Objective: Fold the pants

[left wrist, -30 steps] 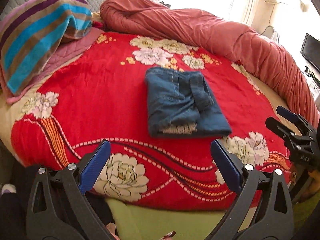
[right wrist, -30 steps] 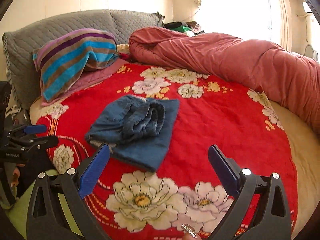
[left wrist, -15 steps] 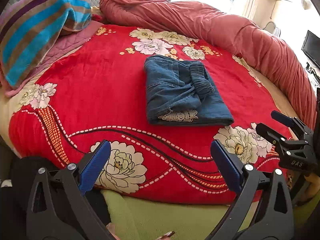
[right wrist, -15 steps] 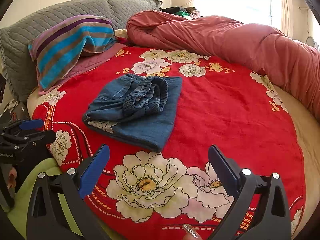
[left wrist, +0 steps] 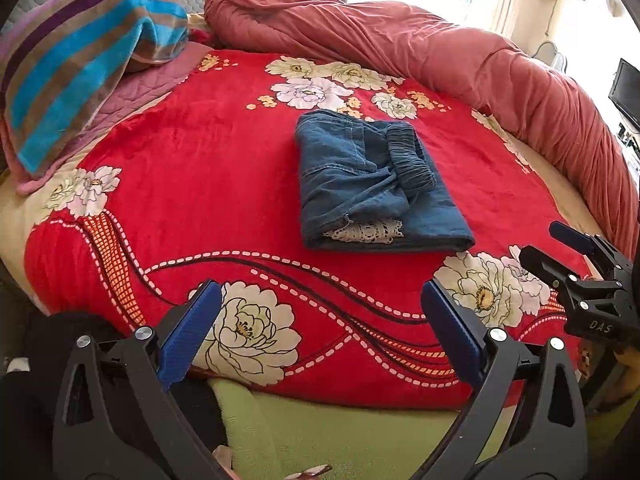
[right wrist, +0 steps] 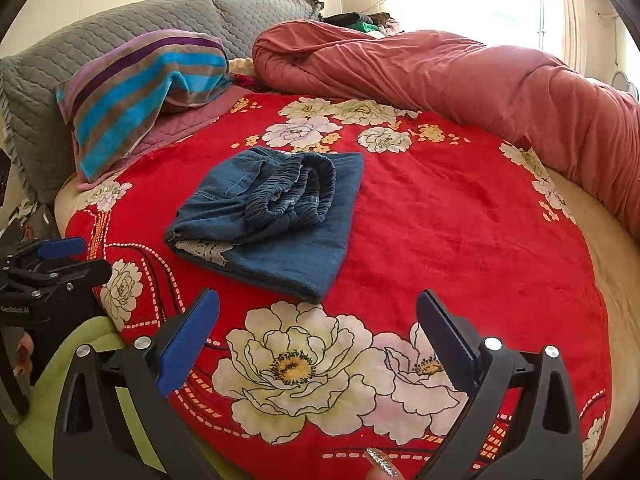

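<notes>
The folded blue denim pants (left wrist: 372,184) lie mid-bed on the red floral plush blanket (left wrist: 192,184), long axis running 12 to 6 o'clock. Left gripper (left wrist: 320,320) and right gripper (right wrist: 318,328) both hover empty at the near edge, fingers apart, bundle at 12 o'clock, neither clearly nearer

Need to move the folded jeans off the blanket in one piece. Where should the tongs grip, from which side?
Grip the near folded edge of the jeans, coming in low from the front of the bed. It is a closed, stacked fold facing both open tongs, so all layers pinch together. Avoid the loose bunched waistband on top; it would likely unroll.
</notes>
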`<state>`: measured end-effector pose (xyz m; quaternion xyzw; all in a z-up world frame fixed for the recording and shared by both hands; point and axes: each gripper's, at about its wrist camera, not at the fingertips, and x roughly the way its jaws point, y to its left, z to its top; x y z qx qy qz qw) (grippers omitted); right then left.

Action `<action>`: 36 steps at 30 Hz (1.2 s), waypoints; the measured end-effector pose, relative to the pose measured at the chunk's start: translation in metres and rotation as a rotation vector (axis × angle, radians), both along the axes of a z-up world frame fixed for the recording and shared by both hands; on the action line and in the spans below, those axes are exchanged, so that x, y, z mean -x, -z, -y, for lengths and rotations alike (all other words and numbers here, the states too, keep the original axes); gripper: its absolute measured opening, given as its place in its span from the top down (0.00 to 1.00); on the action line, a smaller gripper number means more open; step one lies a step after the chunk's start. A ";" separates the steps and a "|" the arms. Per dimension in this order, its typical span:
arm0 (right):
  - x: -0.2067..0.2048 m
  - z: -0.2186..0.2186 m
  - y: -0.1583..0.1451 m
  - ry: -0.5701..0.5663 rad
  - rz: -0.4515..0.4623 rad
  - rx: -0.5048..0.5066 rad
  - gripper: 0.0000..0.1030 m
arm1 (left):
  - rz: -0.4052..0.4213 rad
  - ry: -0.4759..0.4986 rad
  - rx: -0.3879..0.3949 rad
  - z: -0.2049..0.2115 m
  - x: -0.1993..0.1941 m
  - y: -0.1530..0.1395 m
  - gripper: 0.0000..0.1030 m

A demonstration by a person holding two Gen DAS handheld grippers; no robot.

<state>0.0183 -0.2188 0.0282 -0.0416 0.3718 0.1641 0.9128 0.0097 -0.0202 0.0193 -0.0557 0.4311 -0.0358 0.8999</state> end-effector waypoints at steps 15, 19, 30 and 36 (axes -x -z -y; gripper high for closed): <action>-0.001 0.003 0.001 0.005 -0.008 -0.002 0.05 | 0.002 -0.009 -0.008 -0.002 0.001 -0.002 0.09; -0.001 0.002 0.000 0.007 -0.009 0.000 0.05 | -0.003 -0.006 -0.006 -0.002 0.001 -0.001 0.09; -0.002 0.003 0.000 0.007 -0.011 -0.001 0.05 | -0.005 -0.006 -0.004 -0.001 0.002 0.000 0.09; -0.003 0.004 -0.001 0.010 -0.013 -0.002 0.05 | -0.005 -0.007 -0.007 -0.002 0.001 0.000 0.09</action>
